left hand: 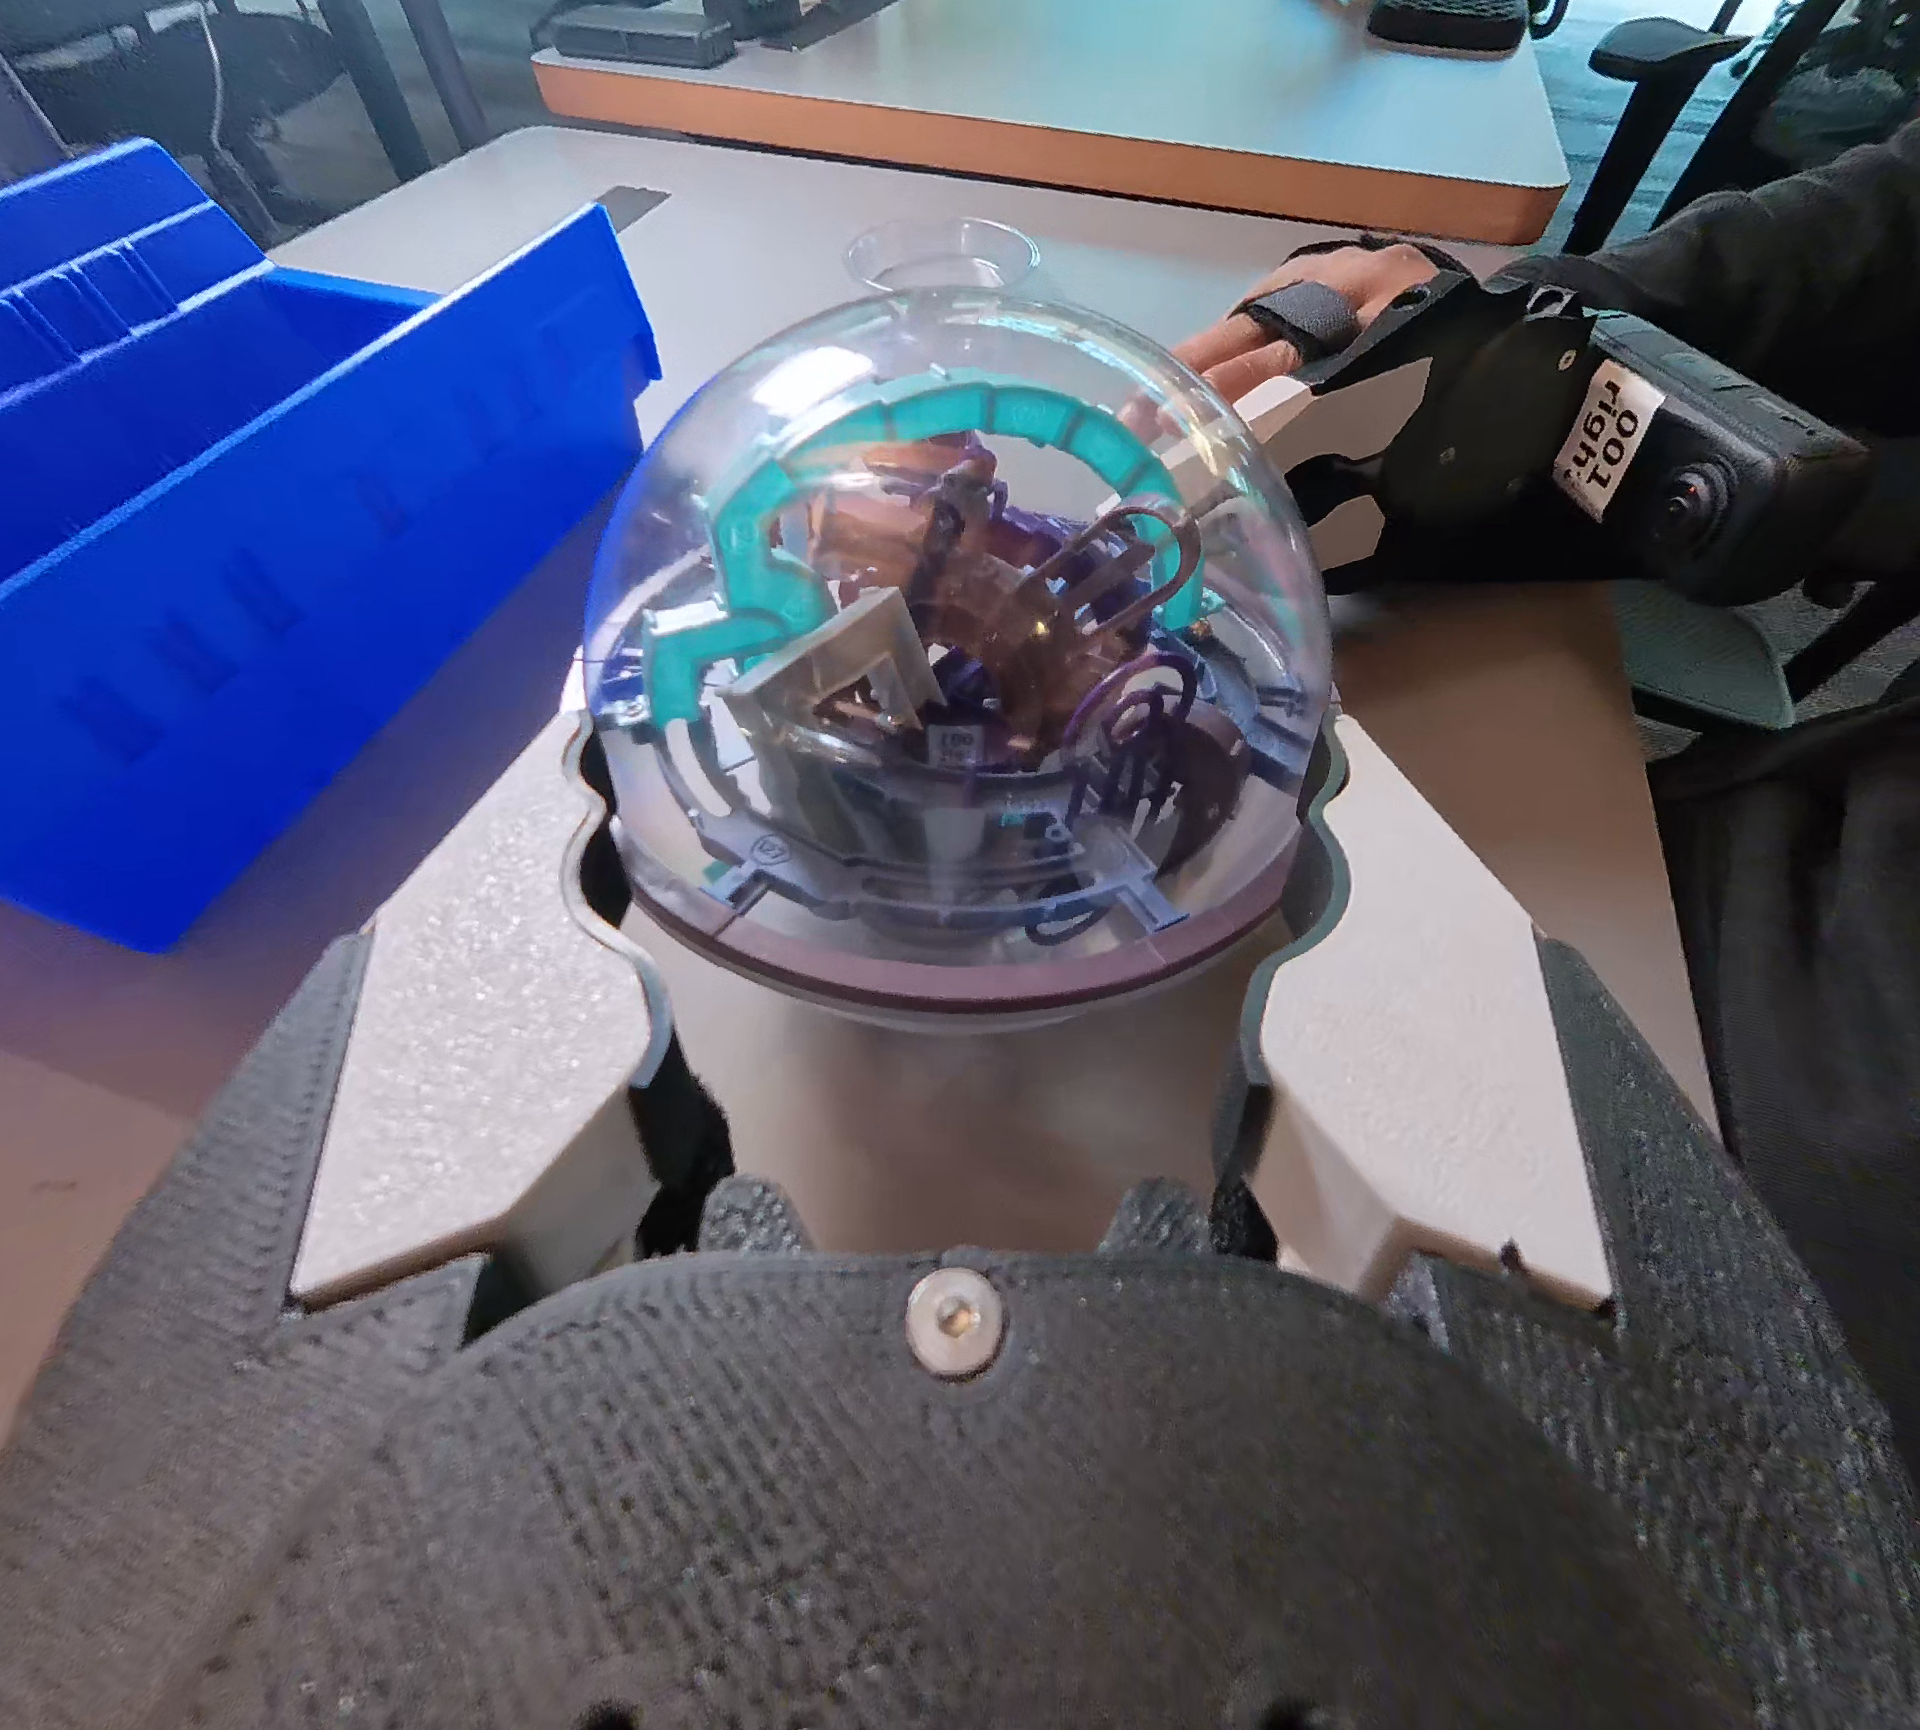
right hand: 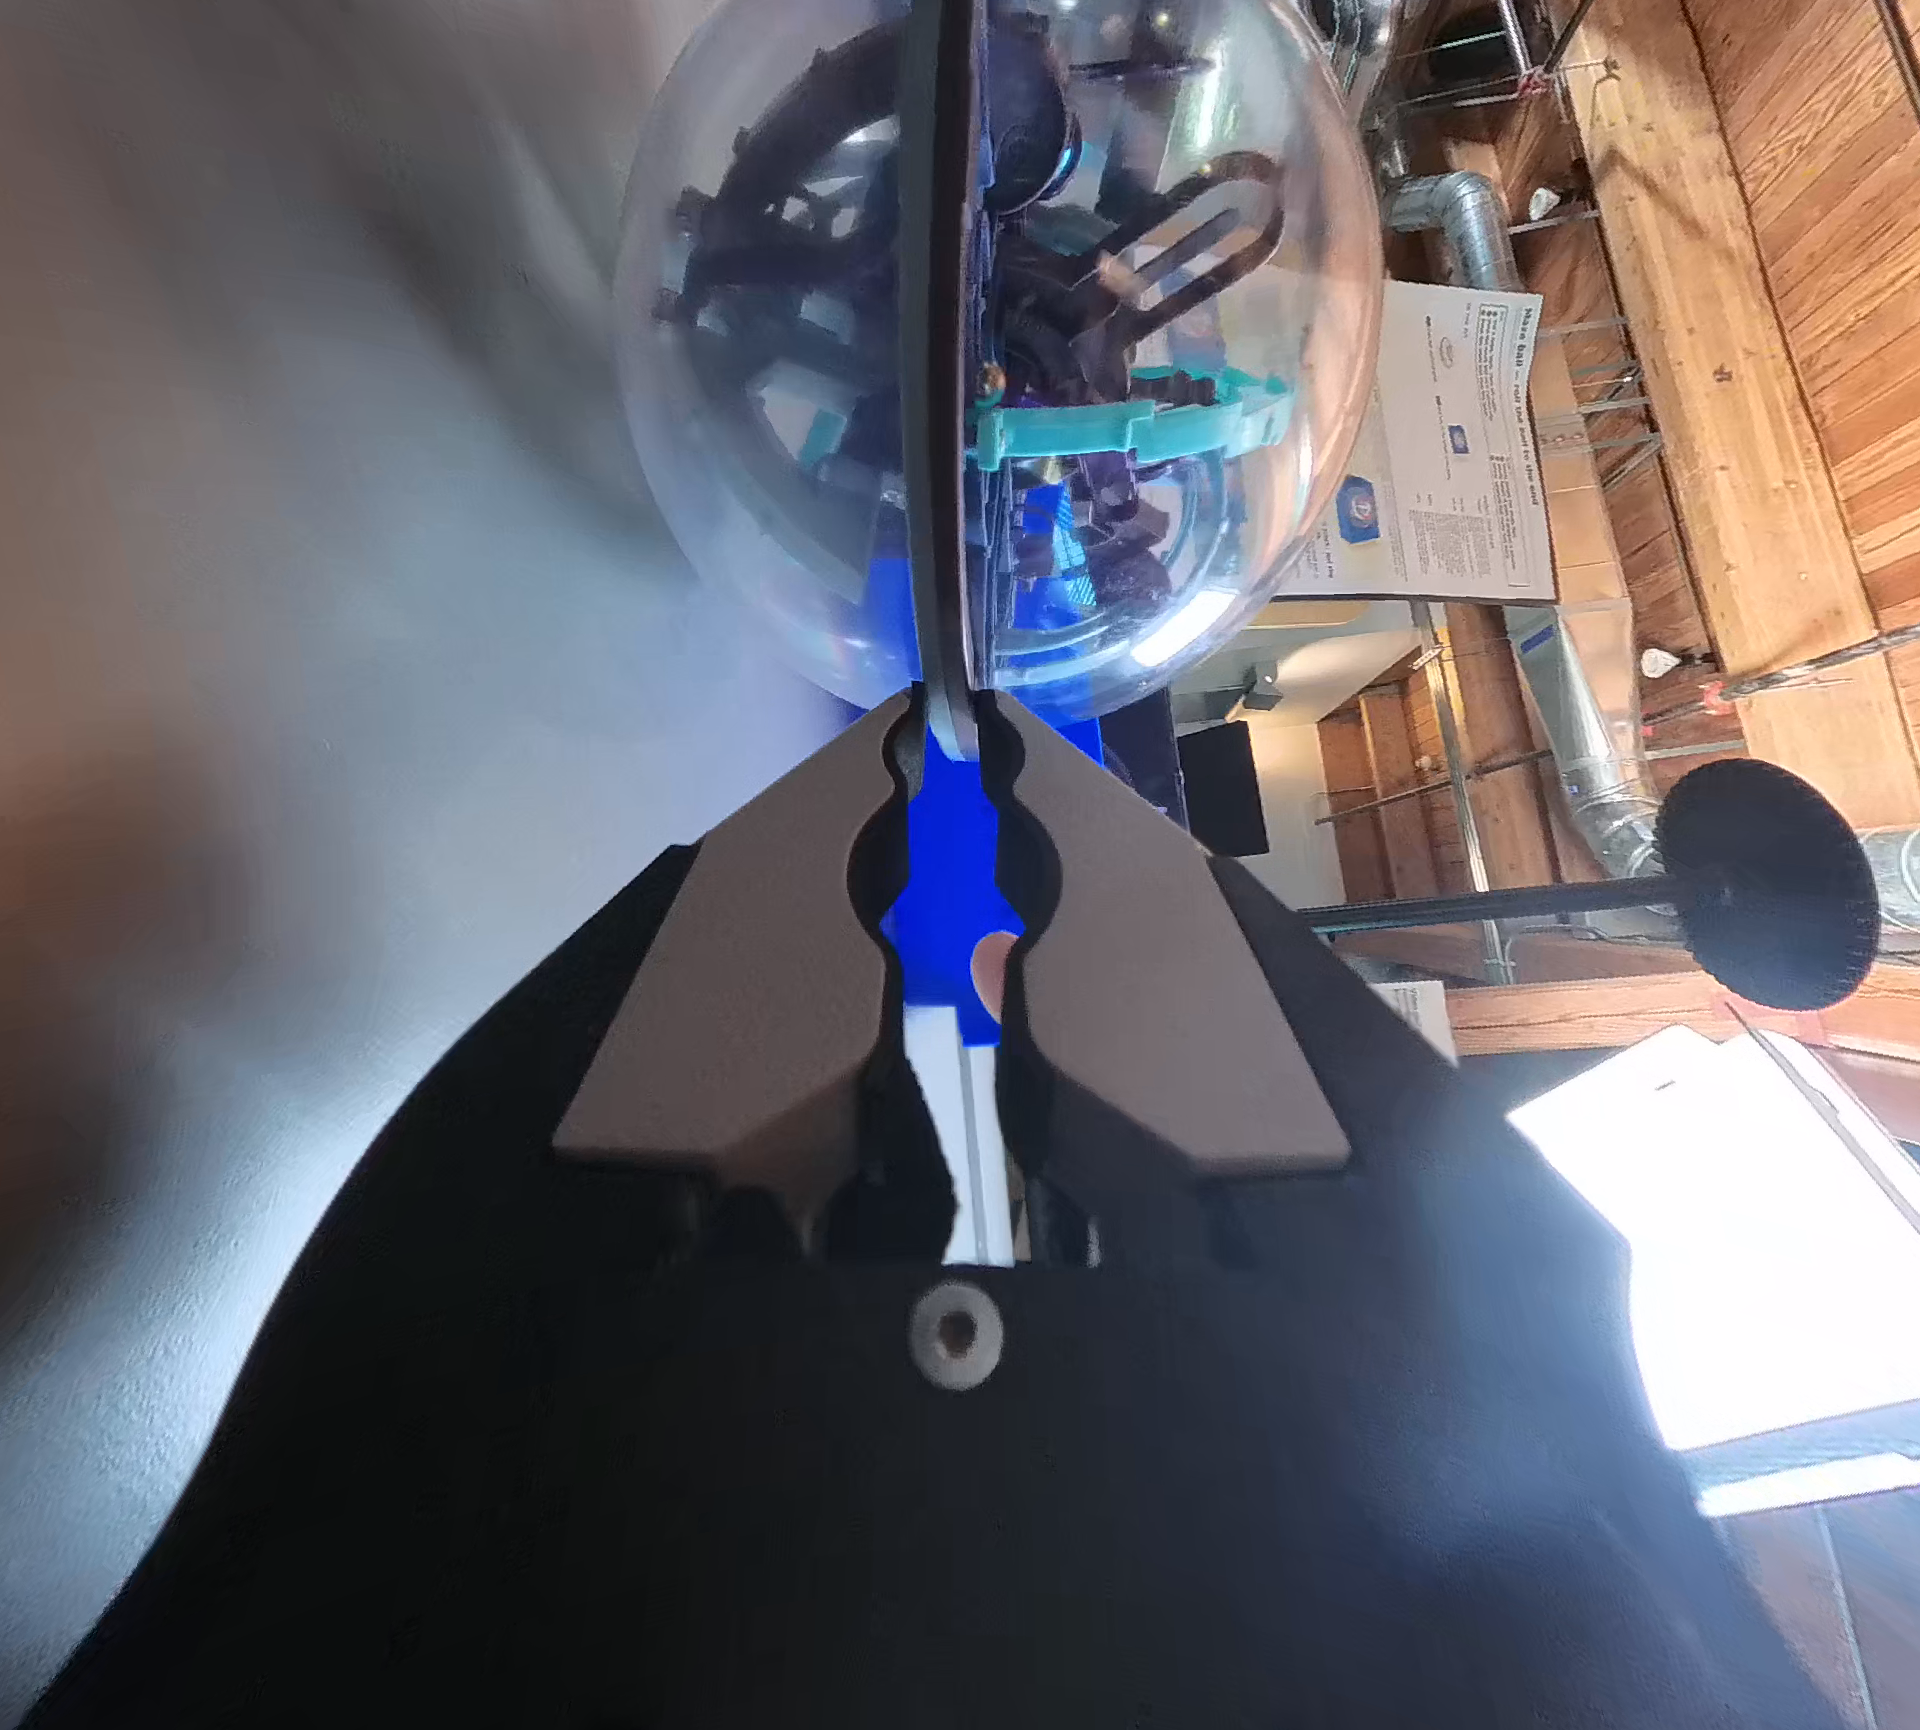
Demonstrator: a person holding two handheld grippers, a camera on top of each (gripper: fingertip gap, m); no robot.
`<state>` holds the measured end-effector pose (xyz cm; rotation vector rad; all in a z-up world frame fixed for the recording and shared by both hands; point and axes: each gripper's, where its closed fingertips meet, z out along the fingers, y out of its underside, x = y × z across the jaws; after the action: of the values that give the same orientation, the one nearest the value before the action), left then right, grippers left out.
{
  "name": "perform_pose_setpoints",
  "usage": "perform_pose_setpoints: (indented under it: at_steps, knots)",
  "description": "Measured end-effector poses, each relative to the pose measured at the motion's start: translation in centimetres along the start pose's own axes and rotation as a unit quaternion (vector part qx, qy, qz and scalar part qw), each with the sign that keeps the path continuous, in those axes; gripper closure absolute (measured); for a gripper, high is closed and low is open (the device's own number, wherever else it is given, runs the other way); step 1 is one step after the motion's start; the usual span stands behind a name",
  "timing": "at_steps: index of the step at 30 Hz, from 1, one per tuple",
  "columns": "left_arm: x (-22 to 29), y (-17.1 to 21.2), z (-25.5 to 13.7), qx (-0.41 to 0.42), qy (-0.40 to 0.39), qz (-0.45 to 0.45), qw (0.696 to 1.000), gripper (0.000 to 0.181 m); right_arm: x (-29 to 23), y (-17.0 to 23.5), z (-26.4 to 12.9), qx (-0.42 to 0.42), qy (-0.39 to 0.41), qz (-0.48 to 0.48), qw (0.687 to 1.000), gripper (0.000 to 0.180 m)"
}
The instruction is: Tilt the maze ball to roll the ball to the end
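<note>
Both tongs grip the maze ball [left hand: 956, 641] — left tongs [left hand: 956, 787] spread wide around its sides, right tongs [right hand: 951, 724] pinched on its equator rim — beside a blue bin [left hand: 312, 475].

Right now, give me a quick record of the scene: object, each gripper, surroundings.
object: maze ball, clear sphere with coloured tracks inside
left gripper: jaws wide, cradling the sphere's sides
right gripper: jaws pinched on the sphere's equator rim
small ball: possibly by the teal track, uncertain
surroundings: blue bin beside sphere, on table
</note>
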<state>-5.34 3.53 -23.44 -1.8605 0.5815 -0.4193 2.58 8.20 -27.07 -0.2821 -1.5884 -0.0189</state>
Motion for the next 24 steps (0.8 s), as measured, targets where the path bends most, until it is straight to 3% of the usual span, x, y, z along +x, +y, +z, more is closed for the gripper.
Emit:
perform_pose_setpoints:
  at_steps: [11,20,24]
  knots:
    - [-0.8,-1.1,0.3,-0.049,0.034,-0.091,0.994,0.051,-1.3,-0.8,0.1,-0.008,-0.078,0.127,0.989,0.172]
    - [-1.2,-2.3,1.7,-0.050,0.057,-0.137,0.988,0.051,-2.8,-1.8,-0.5,-0.110,-0.130,0.264,0.949,0.172]
    - [-0.6,-2.9,2.6,-0.069,0.099,-0.144,0.982,0.051,-3.6,-4.3,-1.5,-0.089,-0.168,0.295,0.937,0.174]
